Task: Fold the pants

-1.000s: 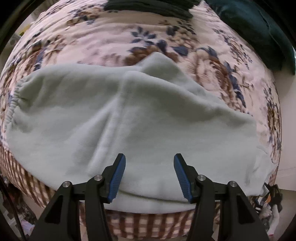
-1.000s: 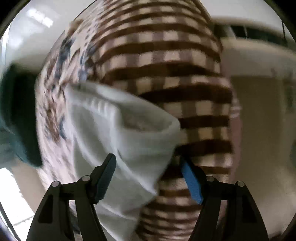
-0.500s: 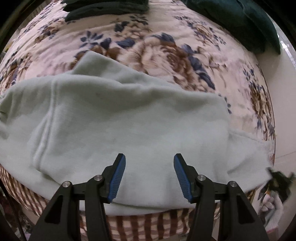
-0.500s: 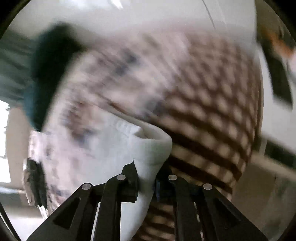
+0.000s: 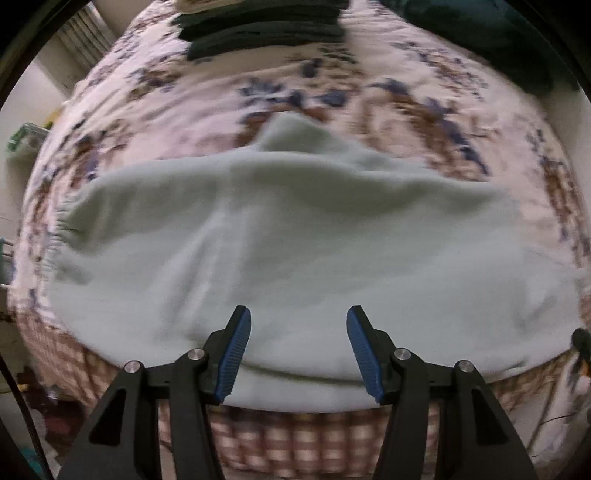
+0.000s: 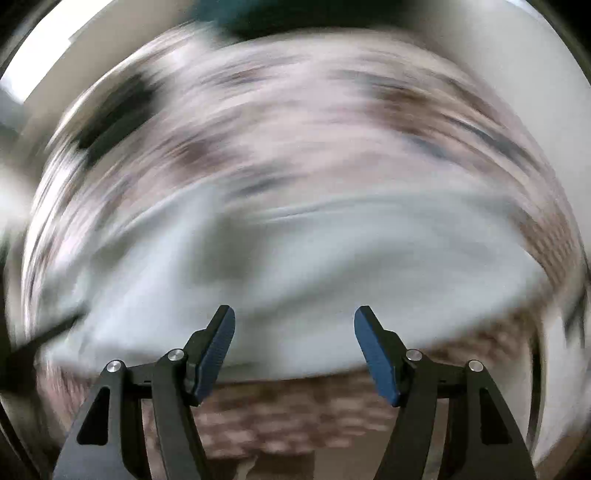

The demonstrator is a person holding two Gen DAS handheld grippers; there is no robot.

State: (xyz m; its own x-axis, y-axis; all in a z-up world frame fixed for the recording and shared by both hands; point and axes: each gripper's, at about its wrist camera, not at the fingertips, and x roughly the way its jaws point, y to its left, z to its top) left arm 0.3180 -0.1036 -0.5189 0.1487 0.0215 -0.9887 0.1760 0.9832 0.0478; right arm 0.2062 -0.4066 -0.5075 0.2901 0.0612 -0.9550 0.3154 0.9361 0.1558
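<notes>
**Status: pants laid out, further folds pending**

The bed [image 5: 480,122] carries the pants [image 5: 295,240] along its near edge, spread flat lengthwise. They appear folded leg on leg; crosswise folds remain.

The left gripper [image 5: 298,345] hangs above the pants, jaws apart, holding nothing.

The right gripper [image 6: 294,349] has just been opening; nothing lies between its jaws.

This is a bedroom in a home. A bed fills the view, spread with a pink floral quilt [image 5: 369,99] over a brown checked cover [image 5: 295,439] that hangs down its near side. Dark folded clothes [image 5: 258,29] are stacked at the far end, and pale green pants [image 5: 295,236] lie across the bed.
</notes>
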